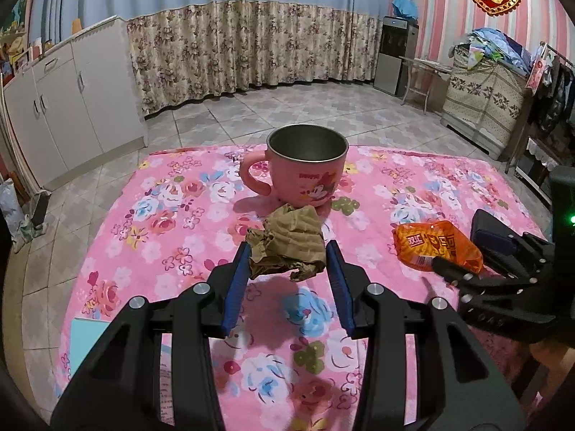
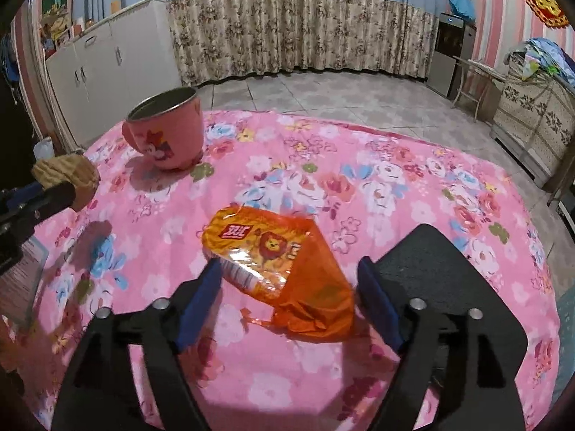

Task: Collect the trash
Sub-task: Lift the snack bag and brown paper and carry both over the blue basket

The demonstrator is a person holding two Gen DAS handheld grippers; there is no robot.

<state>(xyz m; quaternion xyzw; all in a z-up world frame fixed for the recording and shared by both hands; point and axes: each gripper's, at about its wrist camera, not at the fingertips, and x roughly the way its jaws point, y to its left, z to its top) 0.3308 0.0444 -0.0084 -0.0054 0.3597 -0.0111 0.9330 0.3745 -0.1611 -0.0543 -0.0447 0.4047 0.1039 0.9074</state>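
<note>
Left claw point(image 1: 287, 262) pinches crumpled brown paper point(image 1: 287, 244); right claw point(image 2: 287, 298) spread around orange wrapper point(image 2: 276, 265)

Cloth point(image 1: 172, 251): pink, floral print in white, blue, red, green. Mug point(image 1: 305, 168): pink with cartoon mouse print, grey metal inside. Crumpled paper point(image 1: 287, 244): brown. Snack wrapper point(image 2: 284, 269): orange, lion graphic. Gripper pads point(image 1: 237, 280): blue, frames black. Curtain point(image 1: 251, 43): beige floral.

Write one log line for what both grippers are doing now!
left gripper: shut on crumpled brown paper wad, lifted | right gripper: open around orange plastic snack wrapper | pink metal-lined mug: upright, apart
</note>
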